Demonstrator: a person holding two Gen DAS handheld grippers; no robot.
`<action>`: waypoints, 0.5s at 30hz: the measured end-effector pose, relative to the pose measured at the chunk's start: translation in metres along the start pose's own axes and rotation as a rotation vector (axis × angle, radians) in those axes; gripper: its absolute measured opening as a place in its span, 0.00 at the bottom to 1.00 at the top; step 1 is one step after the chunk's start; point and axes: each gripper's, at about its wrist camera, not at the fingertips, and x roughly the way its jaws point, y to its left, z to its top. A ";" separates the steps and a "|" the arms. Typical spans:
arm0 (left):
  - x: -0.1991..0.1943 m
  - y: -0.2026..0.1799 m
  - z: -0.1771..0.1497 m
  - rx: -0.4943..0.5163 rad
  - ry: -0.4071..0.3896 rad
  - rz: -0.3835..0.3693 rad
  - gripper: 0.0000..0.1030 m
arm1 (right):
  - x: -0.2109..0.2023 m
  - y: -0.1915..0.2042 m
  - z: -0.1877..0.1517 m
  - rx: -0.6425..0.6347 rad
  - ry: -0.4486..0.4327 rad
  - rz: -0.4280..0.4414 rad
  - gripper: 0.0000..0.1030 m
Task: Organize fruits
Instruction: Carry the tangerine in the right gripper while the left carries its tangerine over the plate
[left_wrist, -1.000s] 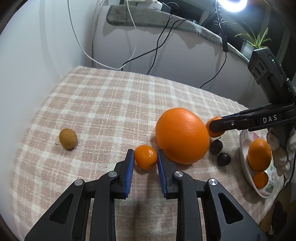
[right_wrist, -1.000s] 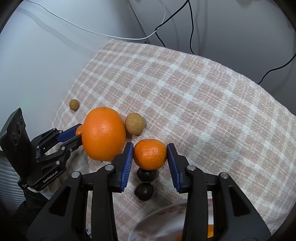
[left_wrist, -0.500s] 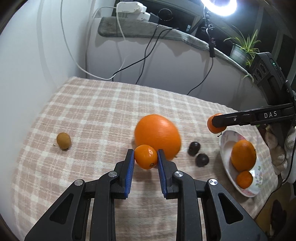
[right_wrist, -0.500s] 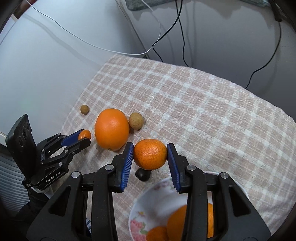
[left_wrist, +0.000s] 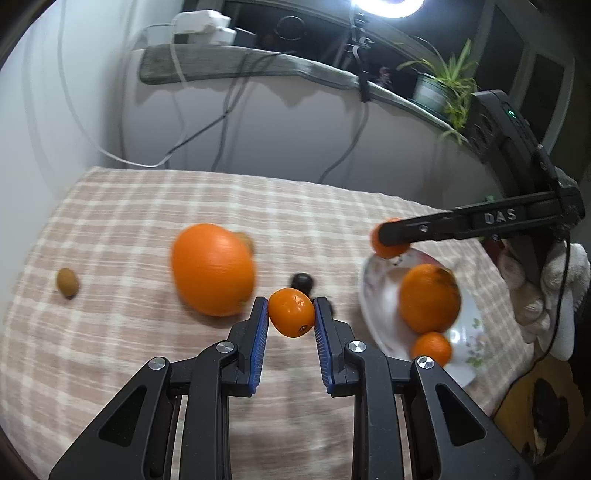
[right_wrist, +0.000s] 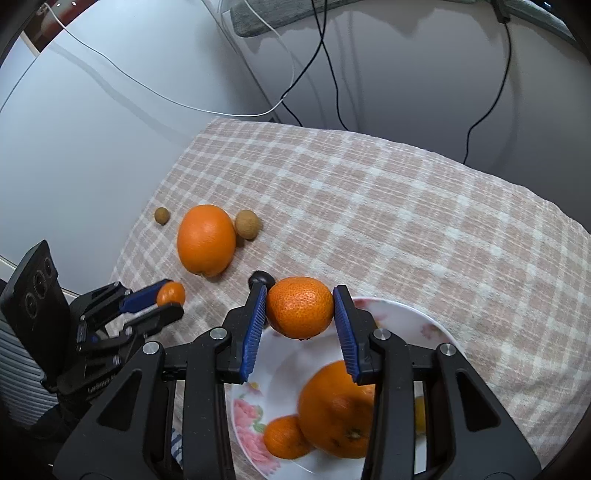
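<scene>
My left gripper (left_wrist: 291, 314) is shut on a small orange kumquat (left_wrist: 291, 312), held above the checked cloth; it also shows in the right wrist view (right_wrist: 170, 295). My right gripper (right_wrist: 300, 314) is shut on a mandarin (right_wrist: 300, 312) and holds it over the far rim of the flowered white plate (right_wrist: 406, 314); in the left wrist view the mandarin (left_wrist: 388, 243) hangs above the plate (left_wrist: 373, 295). The plate holds a big orange (right_wrist: 336, 410) and a small mandarin (right_wrist: 286, 437). A large orange (left_wrist: 212, 269) lies on the cloth.
Two brown round fruits (right_wrist: 248, 224) (right_wrist: 161, 215) lie near the large orange (right_wrist: 206, 240). Dark round fruits (left_wrist: 303, 281) lie between the orange and the plate. Cables hang down the wall behind. The table edge is close on the right.
Both grippers have lifted and moved toward the plate with their fruits. The mandarin in my right gripper is now over the plate's rim.
</scene>
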 end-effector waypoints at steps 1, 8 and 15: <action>0.001 -0.004 0.000 0.004 0.002 -0.006 0.22 | -0.001 -0.001 -0.001 0.001 -0.001 -0.002 0.38; 0.006 -0.028 -0.001 0.035 0.015 -0.045 0.22 | -0.010 -0.014 -0.008 0.008 -0.018 -0.042 0.38; 0.014 -0.046 -0.003 0.062 0.031 -0.070 0.22 | -0.014 -0.026 -0.014 0.012 -0.027 -0.085 0.38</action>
